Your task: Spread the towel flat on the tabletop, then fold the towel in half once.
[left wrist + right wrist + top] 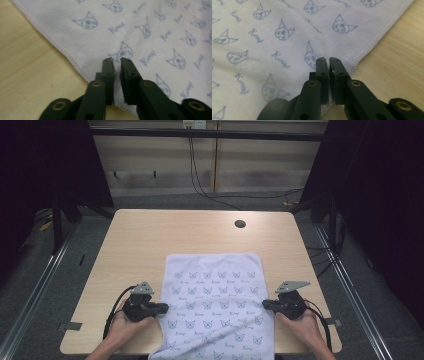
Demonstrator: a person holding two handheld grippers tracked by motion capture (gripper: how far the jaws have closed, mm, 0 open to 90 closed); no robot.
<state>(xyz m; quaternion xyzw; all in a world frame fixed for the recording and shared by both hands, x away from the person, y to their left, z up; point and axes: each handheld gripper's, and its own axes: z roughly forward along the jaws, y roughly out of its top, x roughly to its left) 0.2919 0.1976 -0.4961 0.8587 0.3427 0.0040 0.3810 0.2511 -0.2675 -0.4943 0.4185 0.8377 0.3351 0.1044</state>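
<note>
Held both side hems of the towel (216, 305): left gripper (117, 60) nearly shut, hem seemingly pinched between its fingers (128, 75); right gripper (327, 60) clenched likewise. Lay flat beyond both tips, on the table (150, 235).

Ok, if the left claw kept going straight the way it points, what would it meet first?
More towel. The left claw sits at the towel's left edge, pointing across it toward the right claw, jaws nearly closed with the cloth edge between them. Depth is unclear, but only printed cloth lies ahead.
</note>
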